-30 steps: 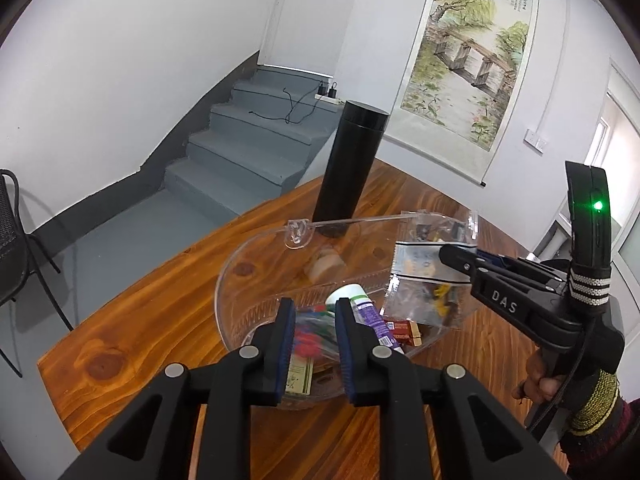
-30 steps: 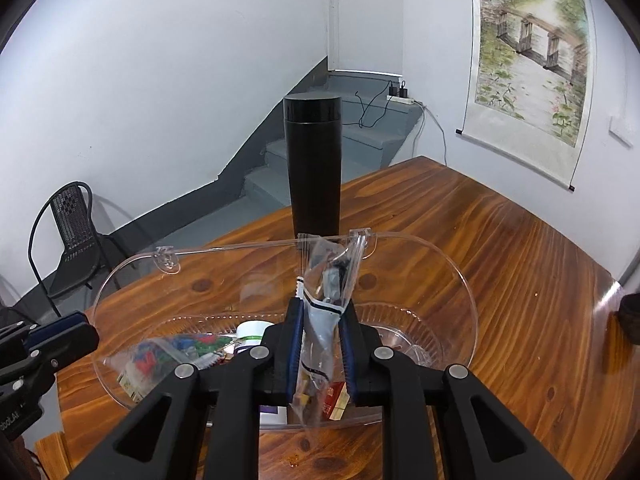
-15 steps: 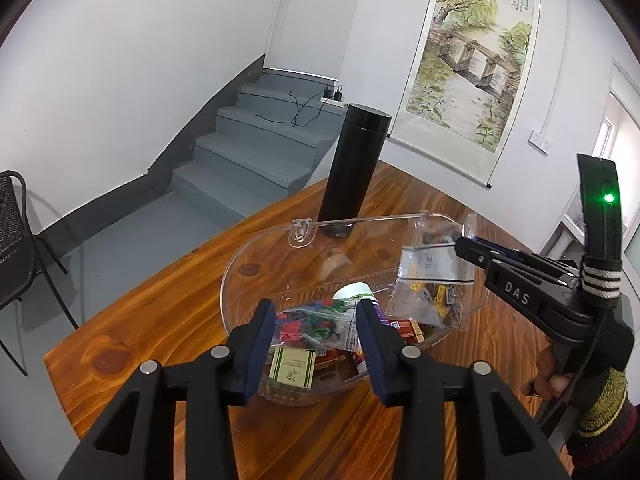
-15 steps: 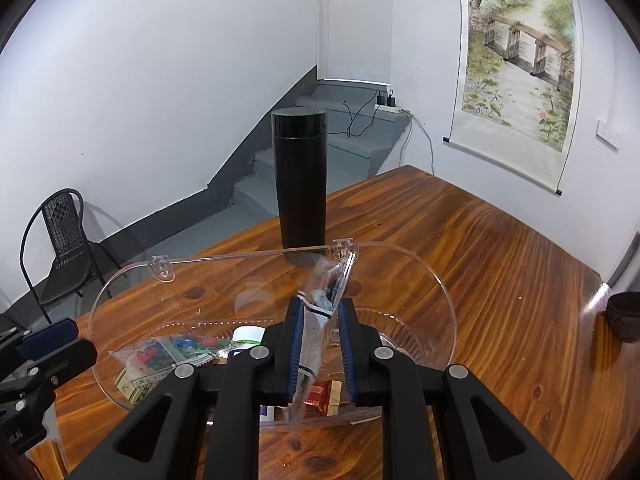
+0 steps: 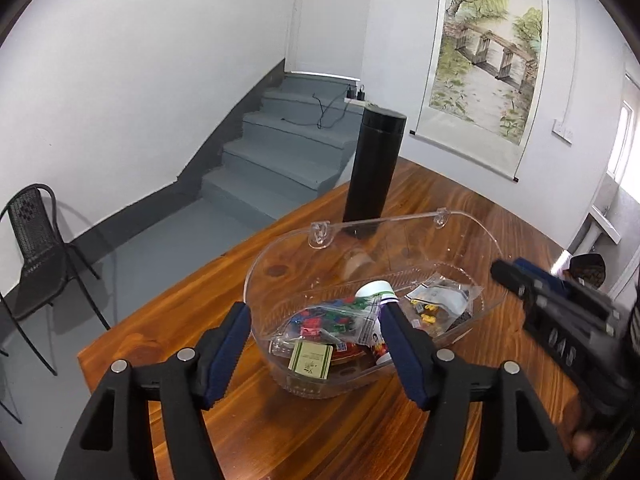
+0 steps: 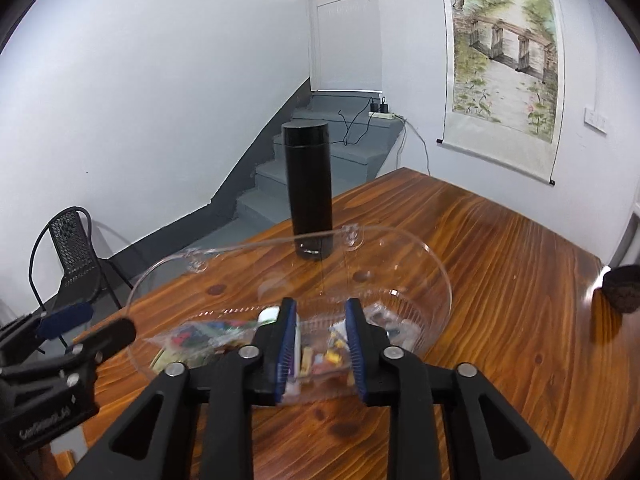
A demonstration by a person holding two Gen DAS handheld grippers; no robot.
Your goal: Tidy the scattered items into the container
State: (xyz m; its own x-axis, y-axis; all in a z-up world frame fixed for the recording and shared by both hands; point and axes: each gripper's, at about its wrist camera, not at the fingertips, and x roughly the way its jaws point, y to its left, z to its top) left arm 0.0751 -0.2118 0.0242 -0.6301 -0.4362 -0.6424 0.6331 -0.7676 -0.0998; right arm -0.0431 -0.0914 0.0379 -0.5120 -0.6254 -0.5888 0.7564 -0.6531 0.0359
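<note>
- On the wooden table [image 5: 328,436], a clear plastic container [image 5: 280,264] sits near the middle, oval, with two small tabs on its far rim.
- Inside it: zip bag of coloured pieces [image 5: 336,316] at the near-left end, small green-and-cream box [image 5: 311,360] under it against the near wall, white-capped bottle [image 5: 375,290] lying in the middle.
- Second zip bag [image 5: 440,300] with yellow bits lies flat at the right end of the container, touching neither gripper.
- Left gripper [image 5: 316,344]: jaws spread wide and opening, blue pads either side of the container's near end; nothing pinched, coloured bag lies loose between them.
- Right gripper [image 6: 322,344]: jaws parted a little and opening, hovering over the container's near rim; nothing pinched, the bagged bits seen in the gap are down in the container. View a bit blurred.
- Right gripper also shows at the right edge of the left view, blurred, beside the container.
- Black tumbler [image 5: 376,172] stands upright just behind the container, on the table, apart from it.
- Dark round object [image 6: 622,288] sits near the table's right edge, well apart.
- Background: grey stairs [image 5: 280,156], black chair [image 5: 36,248] on the left, scroll painting [image 5: 488,52] on the wall.
</note>
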